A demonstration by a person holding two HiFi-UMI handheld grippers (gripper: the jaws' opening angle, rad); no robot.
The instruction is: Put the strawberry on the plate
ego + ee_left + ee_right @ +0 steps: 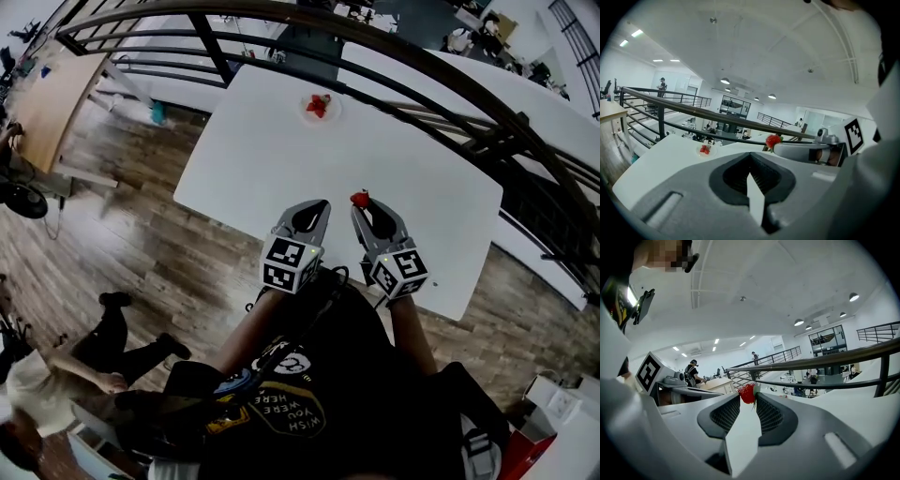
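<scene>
Obs.: The right hand-held gripper (364,202) has its jaws part-way closed on the strawberry (360,198). The fruit is pinched at the very tips, and the right gripper view shows the ribbed pads pressing its two sides. A tip grip likely keeps most of the berry proud of the jaws, so it can be set down without the hand-held gripper touching the plate. The moderate opening suits a soft fruit that would bruise under a harder squeeze.

Position: The strawberry is carried clear above the near part of the white surface (262,159). It is well apart from the plate (335,113), which sits toward the far edge, near the railing (422,70). Red fruit (319,104) already lies on the plate, so free room there looks limited. Placement will probably need to aim beside that fruit, not on it.

Left side: The left hand-held gripper (322,205) is held just beside the right one. Its jaws are brought together with nothing between them. It appears to be idle, kept close alongside and out of the line to the plate.

Judgement: pick is done; carry across the surface and release remain. Risks: berry slipping from the shallow tip hold, or rolling off the plate on release.
</scene>
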